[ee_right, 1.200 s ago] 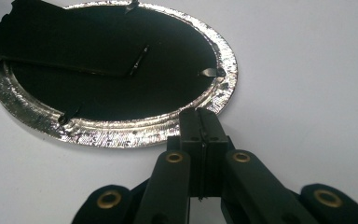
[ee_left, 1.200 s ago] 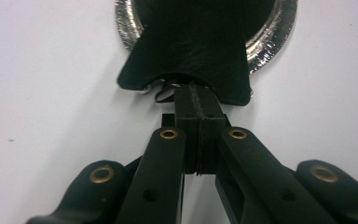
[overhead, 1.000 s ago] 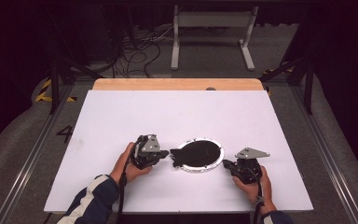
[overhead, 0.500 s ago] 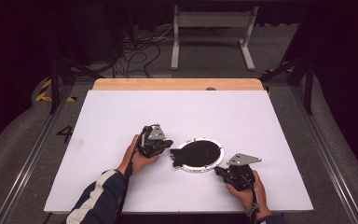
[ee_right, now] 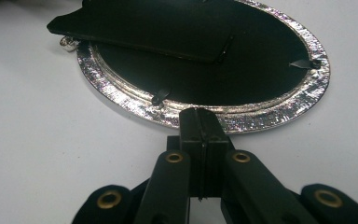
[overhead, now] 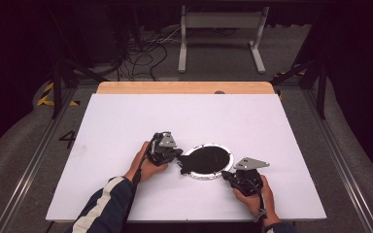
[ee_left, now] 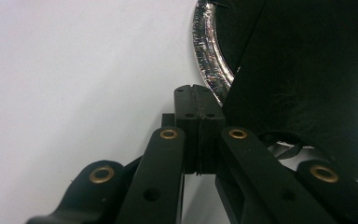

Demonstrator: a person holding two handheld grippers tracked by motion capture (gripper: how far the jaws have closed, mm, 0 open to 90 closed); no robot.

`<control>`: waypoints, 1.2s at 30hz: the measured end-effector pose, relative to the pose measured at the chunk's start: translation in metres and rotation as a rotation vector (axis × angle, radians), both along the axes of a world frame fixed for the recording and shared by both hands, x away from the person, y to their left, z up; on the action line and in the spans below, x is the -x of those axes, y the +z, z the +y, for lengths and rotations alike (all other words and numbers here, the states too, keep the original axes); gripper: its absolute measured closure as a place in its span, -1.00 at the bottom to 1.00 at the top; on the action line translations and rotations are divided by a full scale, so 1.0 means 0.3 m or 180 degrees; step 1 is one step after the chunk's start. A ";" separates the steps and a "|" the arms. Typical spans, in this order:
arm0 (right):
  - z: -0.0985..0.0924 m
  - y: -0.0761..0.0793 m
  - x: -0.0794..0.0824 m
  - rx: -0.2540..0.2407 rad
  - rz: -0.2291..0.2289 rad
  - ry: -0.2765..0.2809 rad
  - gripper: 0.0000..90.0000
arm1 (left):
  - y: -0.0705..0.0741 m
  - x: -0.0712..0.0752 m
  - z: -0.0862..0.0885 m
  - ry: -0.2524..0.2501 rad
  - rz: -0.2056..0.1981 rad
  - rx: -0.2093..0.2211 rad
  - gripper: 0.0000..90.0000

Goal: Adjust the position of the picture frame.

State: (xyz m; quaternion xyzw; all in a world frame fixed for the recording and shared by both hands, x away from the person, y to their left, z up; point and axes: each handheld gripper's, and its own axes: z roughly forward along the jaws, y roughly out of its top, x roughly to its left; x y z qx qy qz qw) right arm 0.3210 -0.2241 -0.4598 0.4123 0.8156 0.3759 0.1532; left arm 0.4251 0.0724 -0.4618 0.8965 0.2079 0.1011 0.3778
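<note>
While both grippers sit close to the round silver frame (overhead: 207, 161), it serves as the landmark here. It lies face down on the white counter (overhead: 126, 121), towards the person's edge, and its black back panel (ee_left: 307, 70) is turned upward, with a black easel flap (ee_right: 140, 28) lifted a little above it.

Just left of the frame, the left gripper (overhead: 164, 148) is held in the left hand (overhead: 145, 162), whose striped sleeve (overhead: 102, 206) comes in from the lower left. Its jaws are pressed fully together with nothing between them, and they point at the frame's left rim, beside the edge of the flap. At the frame's near right edge, the right gripper (overhead: 243, 175) rests low in the right hand (overhead: 255, 191). Its jaws are also pressed together and empty, the tips just before the silver rim (ee_right: 242, 119).

I judge that the main risk is sliding: the frame lies loose on a smooth counter, so a push from one closed tip could move it away or turn it. If a tip goes under the flap with force, the flap or the small black tabs (ee_right: 161, 96) could bend. A hard metal-like rim could also get scratched.
</note>
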 end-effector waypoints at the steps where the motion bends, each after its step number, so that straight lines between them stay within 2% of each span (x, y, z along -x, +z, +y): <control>1: 0.001 0.000 0.000 0.0000 0.0006 0.0003 1.00 | 0.001 0.000 0.002 -0.0007 -0.0005 -0.0009 1.00; 12: 0.003 0.000 -0.029 0.0006 -0.0020 -0.0011 1.00 | 0.002 0.017 0.024 -0.0042 0.0089 0.0014 1.00; 14: 0.004 0.001 -0.035 0.0010 -0.0015 -0.0018 1.00 | 0.003 0.023 0.027 -0.0041 0.0080 -0.0008 1.00; 15: 0.004 0.001 -0.043 0.0003 -0.0014 -0.0029 1.00 | 0.005 0.028 0.029 -0.0076 0.0034 -0.0057 1.00; 16: 0.007 0.001 -0.056 0.0003 -0.0012 -0.0043 1.00 | 0.009 0.043 0.027 -0.0106 -0.0063 -0.0158 1.00; 17: 0.009 0.002 -0.061 0.0009 -0.0003 -0.0043 1.00 | 0.012 0.049 0.030 -0.0122 -0.0059 -0.0183 1.00; 22: 0.016 0.004 -0.102 0.0024 -0.0002 -0.0028 1.00 | 0.007 0.059 0.049 -0.0109 -0.0001 -0.0129 1.00; 26: 0.026 0.005 -0.123 0.0039 -0.0007 -0.0037 1.00 | 0.000 0.069 0.065 -0.0047 0.0073 -0.0008 1.00; 30: 0.034 0.003 -0.140 0.0060 -0.0055 -0.0016 1.00 | 0.002 0.080 0.064 -0.0053 -0.0027 -0.0090 1.00; 33: 0.039 0.008 -0.131 0.0129 -0.0066 0.0003 1.00 | 0.001 0.082 0.063 -0.0033 0.0001 -0.0063 1.00; 36: 0.054 0.012 -0.095 0.0249 -0.0099 0.0169 1.00 | -0.001 0.082 0.065 -0.0029 0.0020 -0.0036 1.00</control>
